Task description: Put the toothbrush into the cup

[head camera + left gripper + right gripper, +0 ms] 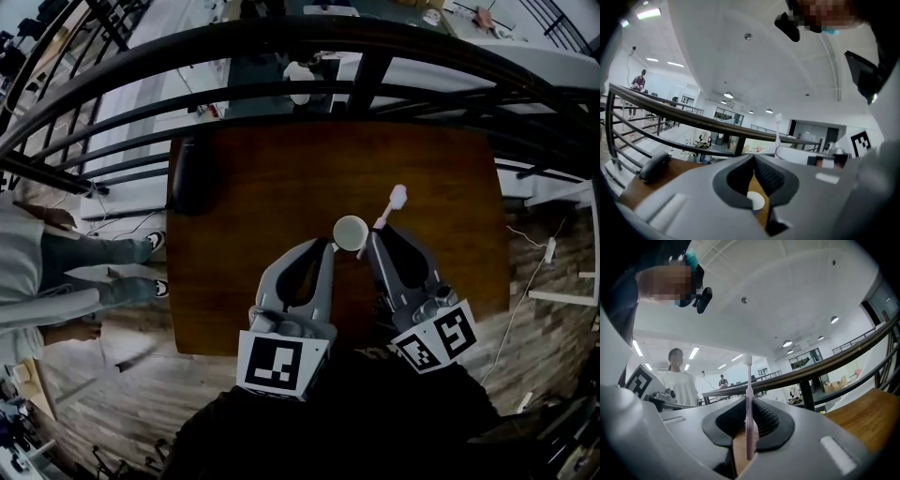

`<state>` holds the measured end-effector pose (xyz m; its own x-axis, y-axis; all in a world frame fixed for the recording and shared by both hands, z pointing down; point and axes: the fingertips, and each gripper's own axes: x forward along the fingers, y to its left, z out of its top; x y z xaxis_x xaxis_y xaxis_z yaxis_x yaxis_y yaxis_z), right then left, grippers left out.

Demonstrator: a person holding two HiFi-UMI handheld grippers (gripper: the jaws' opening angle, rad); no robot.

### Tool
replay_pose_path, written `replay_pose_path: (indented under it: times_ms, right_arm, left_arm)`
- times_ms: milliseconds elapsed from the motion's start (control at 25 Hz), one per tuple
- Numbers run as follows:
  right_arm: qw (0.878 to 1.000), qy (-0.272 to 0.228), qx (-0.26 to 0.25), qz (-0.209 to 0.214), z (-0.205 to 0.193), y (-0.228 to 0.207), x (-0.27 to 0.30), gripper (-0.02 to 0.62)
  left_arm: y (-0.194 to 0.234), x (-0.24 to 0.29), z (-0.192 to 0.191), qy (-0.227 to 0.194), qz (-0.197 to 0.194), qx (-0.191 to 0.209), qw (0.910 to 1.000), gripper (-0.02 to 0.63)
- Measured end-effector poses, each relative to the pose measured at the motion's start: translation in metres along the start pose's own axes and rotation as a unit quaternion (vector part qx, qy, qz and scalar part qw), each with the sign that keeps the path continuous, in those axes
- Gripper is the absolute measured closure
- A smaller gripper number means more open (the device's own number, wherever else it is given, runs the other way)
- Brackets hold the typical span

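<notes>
On the brown desk [262, 169], near its middle, stands a white cup [351, 232], upright, with its open mouth turned up to us. Just to the right of it we hold the right tool [371, 237], and its jaws are clamped on the pink handle of the toothbrush [386, 214]. Seen from the head view, the brush slants. Its white bristle head points away from us and to the right, and the lower end of the handle lies just beside the right rim of the cup (we cannot tell whether it touches the rim). The toothbrush is therefore outside the cup. In the right gripper view the handle stands upright between the two ribbed pads [766, 420], with the head well above the jaw tips and a short piece of handle below them.

The left tool [324, 247] is at the near-left side of the cup, with its tip just beside the rim. Its own view shows the jaws together at the tips with nothing between them. Through the gap behind the tips we see part of the cup below.

At the far left corner of the desk lies a dark rounded object [192, 173]. A black railing [356, 42] runs behind the desk. A person [56, 281] in light trousers and sneakers stands on the wooden floor [112, 394] at the left.
</notes>
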<state>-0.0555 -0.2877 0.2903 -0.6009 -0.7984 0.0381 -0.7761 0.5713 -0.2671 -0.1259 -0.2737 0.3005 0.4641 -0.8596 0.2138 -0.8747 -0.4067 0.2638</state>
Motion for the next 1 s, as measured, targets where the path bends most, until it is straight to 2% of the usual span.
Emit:
replay_pose_path:
  times_ms: [160,320,480,800,1000]
  right_arm:
    - [1.000,0.021,-0.005,-0.004,-0.019,-0.013,0.001,0.549]
    - [0.999,0.042,0.003,-0.004,-0.043,-0.030,0.017,0.549]
    - [0.998,0.060,0.012,0.002,-0.060,-0.048,0.032,0.549]
    - [0.994,0.106,-0.009,0.015,-0.106,-0.057,0.033,0.549]
    - [0.991,0.132,-0.023,0.019,-0.120,-0.066,0.040,0.548]
  left_arm:
    - [0.000,0.010,-0.022,0.026,0.010,-0.016,0.9995,0.598]
    - [0.018,0.032,-0.045,0.057,0.025,-0.035,0.9974,0.598]
    - [0.028,0.056,-0.061,0.091,0.037,-0.049,0.9939,0.597]
    - [0.039,0.072,-0.106,0.146,0.057,-0.072,0.9850,0.598]
    - [0.048,0.081,-0.111,0.155,0.064,-0.079,0.9827,0.598]
